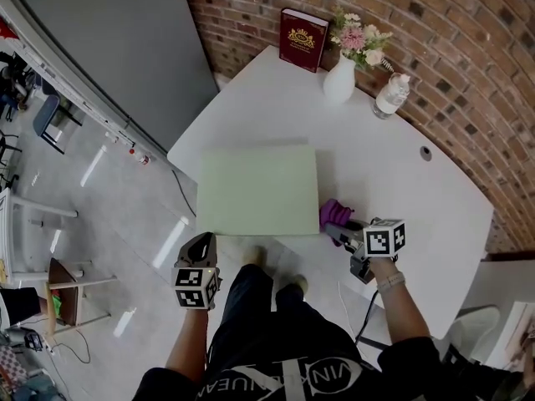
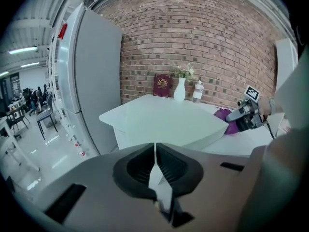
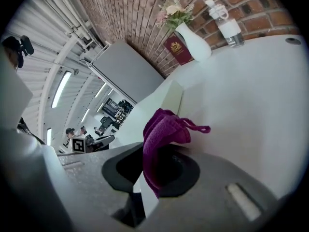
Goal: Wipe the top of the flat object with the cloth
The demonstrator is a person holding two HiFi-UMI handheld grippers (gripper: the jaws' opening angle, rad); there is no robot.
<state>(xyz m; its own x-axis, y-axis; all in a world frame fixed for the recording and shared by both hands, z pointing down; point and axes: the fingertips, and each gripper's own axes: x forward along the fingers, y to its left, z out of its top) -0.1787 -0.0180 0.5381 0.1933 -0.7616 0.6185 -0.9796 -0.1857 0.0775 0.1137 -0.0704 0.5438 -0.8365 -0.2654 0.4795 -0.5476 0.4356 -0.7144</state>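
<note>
A pale green flat board (image 1: 257, 189) lies on the white table (image 1: 401, 182), reaching its near edge. Just right of the board's near right corner is a purple cloth (image 1: 334, 214), bunched up and held by my right gripper (image 1: 341, 227), which is shut on it. In the right gripper view the cloth (image 3: 161, 141) rises out of the jaws, with the board's edge (image 3: 166, 103) beyond it. My left gripper (image 1: 199, 249) hangs off the table's near edge, left of the board, shut with nothing in it. The left gripper view shows the board (image 2: 166, 122) ahead and the cloth (image 2: 226, 120) at its right.
At the table's far side stand a dark red book (image 1: 303, 38), a white vase of flowers (image 1: 341, 78) and a clear water bottle (image 1: 390, 95). A brick wall runs behind. A grey cabinet (image 1: 117, 48) stands to the left. The person's legs (image 1: 259, 307) are at the table's near edge.
</note>
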